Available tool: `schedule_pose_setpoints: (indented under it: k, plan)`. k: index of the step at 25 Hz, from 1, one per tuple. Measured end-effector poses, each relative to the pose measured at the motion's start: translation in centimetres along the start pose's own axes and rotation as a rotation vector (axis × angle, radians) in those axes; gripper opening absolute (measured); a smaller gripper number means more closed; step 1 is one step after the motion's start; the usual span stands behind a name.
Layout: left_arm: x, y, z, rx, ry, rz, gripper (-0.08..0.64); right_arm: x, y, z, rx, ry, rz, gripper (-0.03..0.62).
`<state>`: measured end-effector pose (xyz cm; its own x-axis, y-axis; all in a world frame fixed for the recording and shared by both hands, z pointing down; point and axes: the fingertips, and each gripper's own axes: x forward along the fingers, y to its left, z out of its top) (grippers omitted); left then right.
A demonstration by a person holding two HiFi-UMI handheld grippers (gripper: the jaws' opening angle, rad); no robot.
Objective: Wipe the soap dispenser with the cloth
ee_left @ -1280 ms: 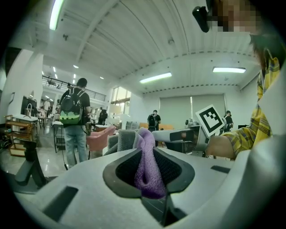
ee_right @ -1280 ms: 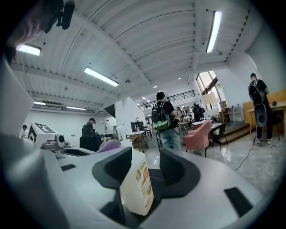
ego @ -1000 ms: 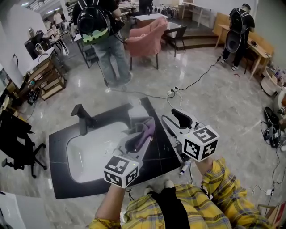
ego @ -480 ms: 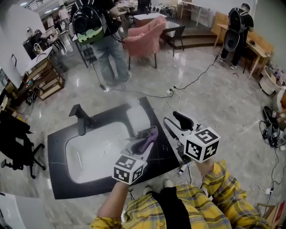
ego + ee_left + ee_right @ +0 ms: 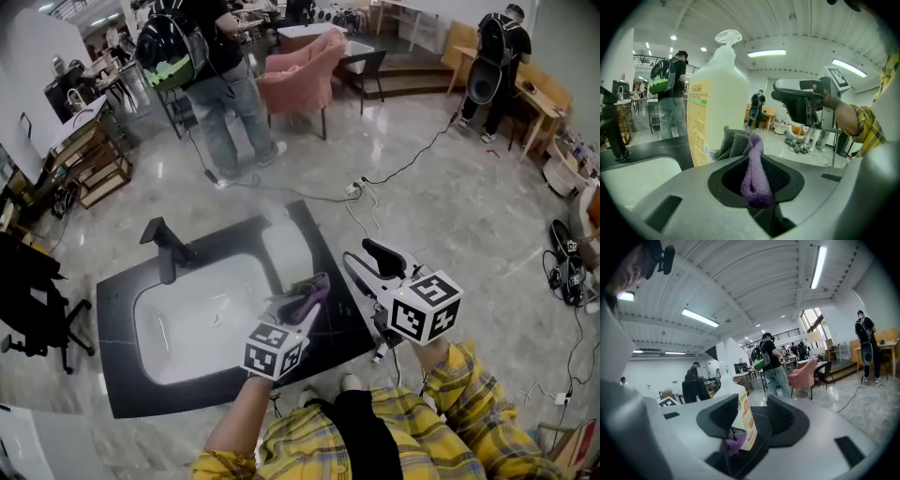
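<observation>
Purple-grey cloth (image 5: 753,164) sits pinched tight in the left claw (image 5: 757,187), bunched end against the lower side of the soap dispenser (image 5: 719,93). Dispenser stands upright on the black tabletop (image 5: 122,300), just right of the white sink (image 5: 187,323). Right claw (image 5: 752,418) gapes empty, jaws well apart, near the dispenser's far side.

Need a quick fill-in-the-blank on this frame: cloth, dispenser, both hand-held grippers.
The cloth is held by the ___ hand-held gripper.
The dispenser stands on the ___ counter.
The right hand-held gripper is ___, gripping nothing.
Answers: left; black; open.
</observation>
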<state>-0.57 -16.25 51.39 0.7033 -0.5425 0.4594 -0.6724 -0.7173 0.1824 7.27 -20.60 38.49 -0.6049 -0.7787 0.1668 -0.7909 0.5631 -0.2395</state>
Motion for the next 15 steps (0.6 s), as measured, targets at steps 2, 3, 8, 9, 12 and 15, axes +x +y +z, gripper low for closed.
schedule_pose_setpoints:
  k: [2, 3, 8, 9, 12, 15]
  plan:
    - [0.4, 0.1, -0.6, -0.009, 0.024, 0.000, 0.066, 0.0, 0.1, -0.3, 0.000, 0.008, 0.010, 0.172]
    - [0.6, 0.2, -0.9, -0.015, 0.034, 0.000, 0.066, 0.0, 0.1, -0.4, 0.000, 0.012, 0.015, 0.172]
    - [1.1, 0.3, -1.5, -0.027, 0.057, -0.001, 0.066, 0.0, 0.1, -0.7, 0.007, 0.021, 0.032, 0.172]
    - [1.2, 0.3, -1.7, -0.028, 0.061, -0.001, 0.066, 0.1, 0.1, -0.7, 0.007, 0.022, 0.036, 0.172]
    - [1.5, 0.5, -2.2, -0.037, 0.074, 0.003, 0.066, 0.3, 0.1, -0.9, 0.004, 0.028, 0.049, 0.172]
    - [1.5, 0.5, -2.4, -0.045, 0.080, 0.006, 0.066, 0.4, 0.2, -0.9, 0.001, 0.033, 0.060, 0.172]
